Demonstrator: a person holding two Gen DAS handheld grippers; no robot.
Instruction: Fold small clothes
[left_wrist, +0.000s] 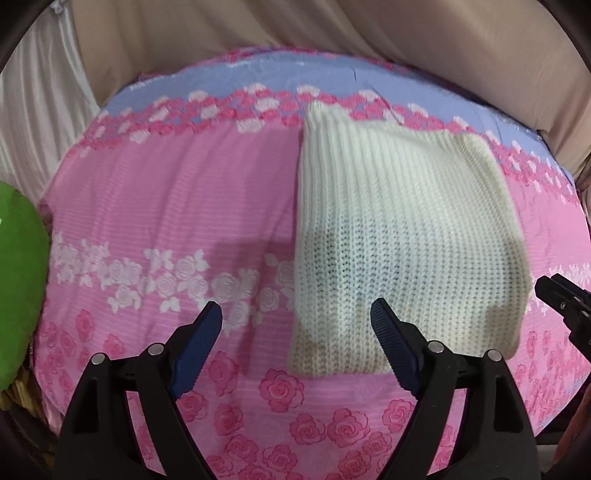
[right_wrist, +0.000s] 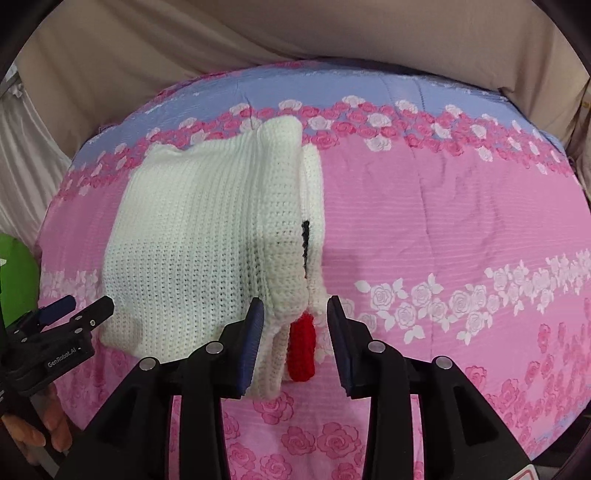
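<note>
A: Where's the white knit garment (right_wrist: 207, 236)?

B: Folded on the rose-print sheet (right_wrist: 443, 206), its near edge between the parted right claw (right_wrist: 295, 314), unclamped. Left claw (left_wrist: 295, 314) gapes beside it.

A: Count?

B: One garment, two claws.

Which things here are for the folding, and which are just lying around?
For the folding:
- white knit, folded on the bed
- its red bit, between the right gripper's open jaws
- right gripper
- left gripper, open, holding nothing

Just lying around:
- rose bedsheet, only the surface underneath
- green thing at the bed's edge
- beige curtain behind
</note>
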